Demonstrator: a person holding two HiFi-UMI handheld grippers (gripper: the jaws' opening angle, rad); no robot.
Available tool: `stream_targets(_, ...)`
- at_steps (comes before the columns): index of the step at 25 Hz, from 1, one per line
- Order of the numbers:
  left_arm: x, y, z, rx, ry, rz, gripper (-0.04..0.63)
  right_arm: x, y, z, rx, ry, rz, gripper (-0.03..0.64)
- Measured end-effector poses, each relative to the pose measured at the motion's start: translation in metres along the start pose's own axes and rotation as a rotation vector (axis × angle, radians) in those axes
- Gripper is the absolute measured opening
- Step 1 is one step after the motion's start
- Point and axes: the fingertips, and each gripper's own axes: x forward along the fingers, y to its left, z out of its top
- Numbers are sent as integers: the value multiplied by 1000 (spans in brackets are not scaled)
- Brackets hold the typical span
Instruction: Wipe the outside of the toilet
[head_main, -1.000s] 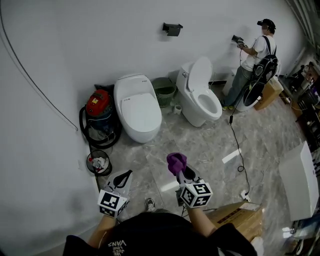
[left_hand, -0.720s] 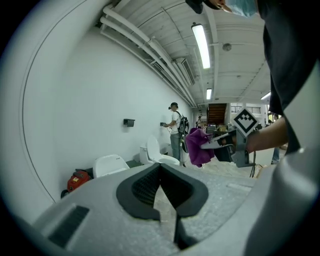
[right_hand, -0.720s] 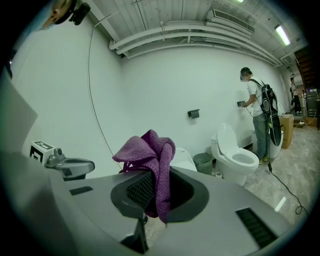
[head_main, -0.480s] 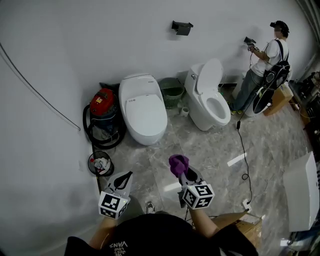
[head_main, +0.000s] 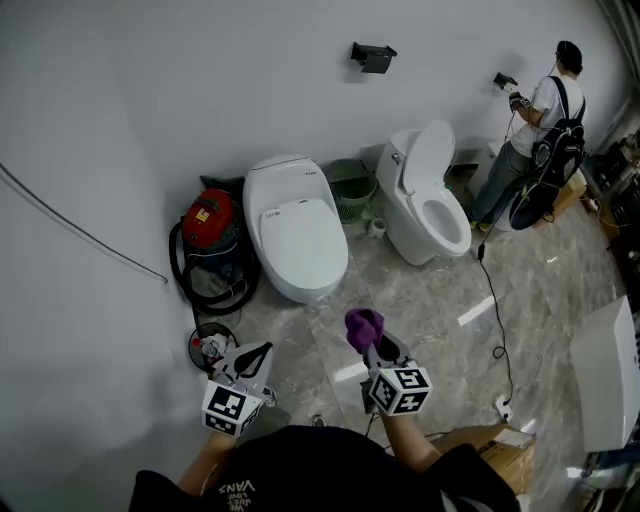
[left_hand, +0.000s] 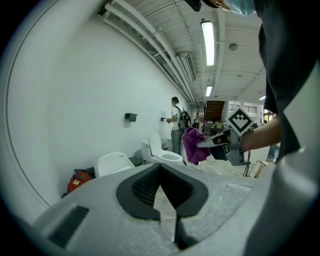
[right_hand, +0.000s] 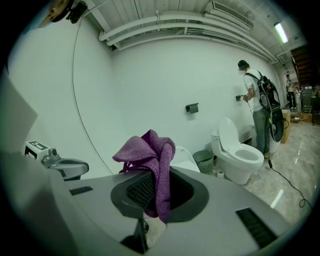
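Observation:
Two white toilets stand against the wall: one with a closed lid (head_main: 296, 238) (left_hand: 114, 162) on the left and one with a raised lid (head_main: 430, 200) (right_hand: 237, 152) (left_hand: 161, 152) on the right. My right gripper (head_main: 370, 338) (right_hand: 156, 196) is shut on a purple cloth (head_main: 364, 325) (right_hand: 149, 155) (left_hand: 195, 144), held over the floor well short of both toilets. My left gripper (head_main: 254, 357) (left_hand: 161, 189) is shut and holds nothing, low at the left near the wall.
A red vacuum cleaner (head_main: 211, 240) with a black hose sits left of the closed toilet, and a small bin (head_main: 208, 346) lies nearer me. A green basket (head_main: 350, 186) stands between the toilets. A person (head_main: 535, 125) works at the wall far right; a cable (head_main: 492, 300) crosses the floor. A cardboard box (head_main: 495, 452) lies at my right.
The view has shifted slightly, so the toilets and the vacuum appear a little lower and further right. Both grippers keep their places, the cloth still held.

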Motion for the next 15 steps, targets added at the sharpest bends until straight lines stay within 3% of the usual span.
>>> stream_targets(7, 13, 76, 7, 6, -11, -27, 2, 51, 23, 14, 11, -32, -71, 44)
stream_targets(15, 52, 101, -6, 10, 20, -84, 2, 93, 22, 13, -19, -39, -74, 44)
